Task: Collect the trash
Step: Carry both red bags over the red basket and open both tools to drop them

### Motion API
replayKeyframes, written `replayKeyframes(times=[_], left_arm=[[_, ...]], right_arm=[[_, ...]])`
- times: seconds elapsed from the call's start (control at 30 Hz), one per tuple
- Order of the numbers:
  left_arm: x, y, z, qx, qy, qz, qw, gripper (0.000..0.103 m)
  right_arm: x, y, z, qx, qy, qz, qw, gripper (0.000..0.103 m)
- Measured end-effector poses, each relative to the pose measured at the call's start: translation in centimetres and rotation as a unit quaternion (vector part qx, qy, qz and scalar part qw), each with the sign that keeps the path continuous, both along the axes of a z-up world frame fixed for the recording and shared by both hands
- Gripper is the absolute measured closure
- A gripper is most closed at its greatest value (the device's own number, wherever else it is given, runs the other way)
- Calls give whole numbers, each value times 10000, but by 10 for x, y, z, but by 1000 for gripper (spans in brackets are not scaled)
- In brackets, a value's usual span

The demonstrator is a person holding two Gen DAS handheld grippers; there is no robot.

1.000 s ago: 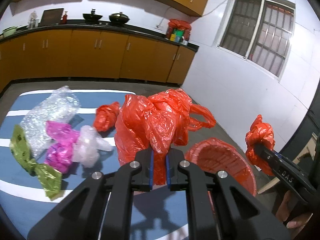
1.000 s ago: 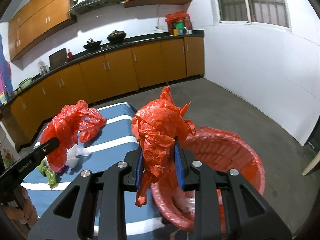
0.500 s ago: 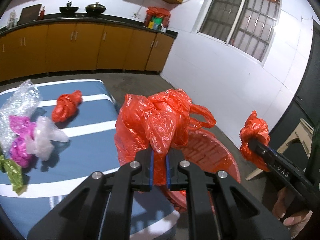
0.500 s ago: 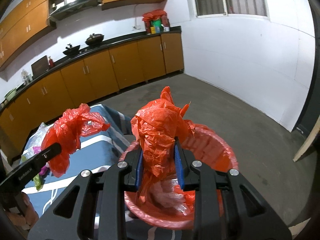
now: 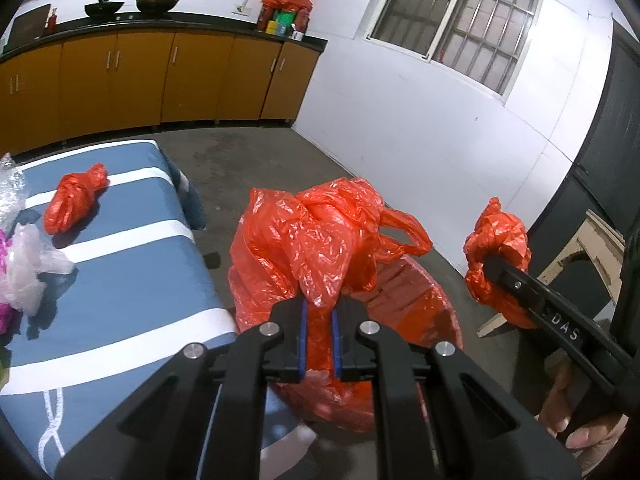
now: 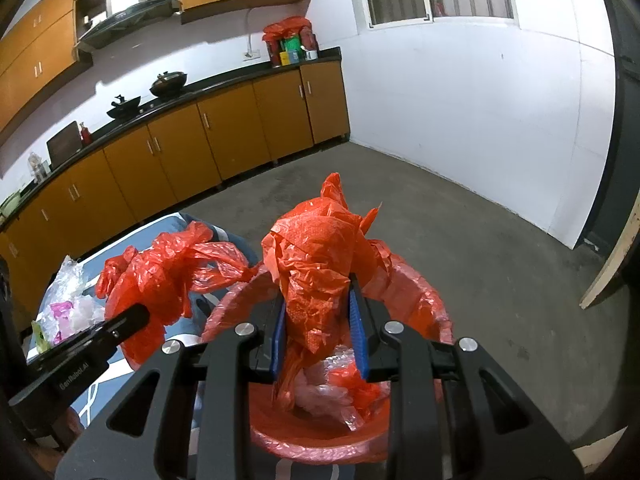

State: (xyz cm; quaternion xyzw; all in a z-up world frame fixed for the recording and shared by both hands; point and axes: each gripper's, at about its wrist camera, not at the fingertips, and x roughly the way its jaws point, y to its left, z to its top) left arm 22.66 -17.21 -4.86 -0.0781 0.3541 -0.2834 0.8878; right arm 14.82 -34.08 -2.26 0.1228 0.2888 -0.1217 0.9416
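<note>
Two crumpled red plastic bags are held in the air above a red-lined bin, one in each gripper. The larger red bag, thin, glossy and heavily creased with a loop handle trailing to one side, is pinched by a narrow fold between the nearly closed jaws of the left gripper; it hangs over the bin's rim, just past the near corner of the table. The smaller red bag, balled into a tight wad with a pointed tip, is clamped between the blue-padded jaws of the right gripper directly above the bin's mouth. Inside the bin, clear crinkled film and further red scraps are seen. A third red bag, knotted into a small bundle, is left lying on the blue-and-white striped cloth near the table's far edge. One pale translucent bag and one pink piece are seen at the table's left edge, with a clear bubble-textured sheet behind them, all partly cut off. Part of a hand is visible under the right gripper's handle.
</note>
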Motion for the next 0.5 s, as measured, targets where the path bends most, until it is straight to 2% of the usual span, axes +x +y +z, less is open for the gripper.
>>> replayKeyframes(times=[0.4,0.5], left_arm=[[6,-28,-12,61,132,-314,9994,91],[7,-30,-18,85,189,-342,9992,83]], right_arm=[[4,-14,-4,239,-13,-172,9996,75],[3,-20,-6,316,-4,-203,9993,73]])
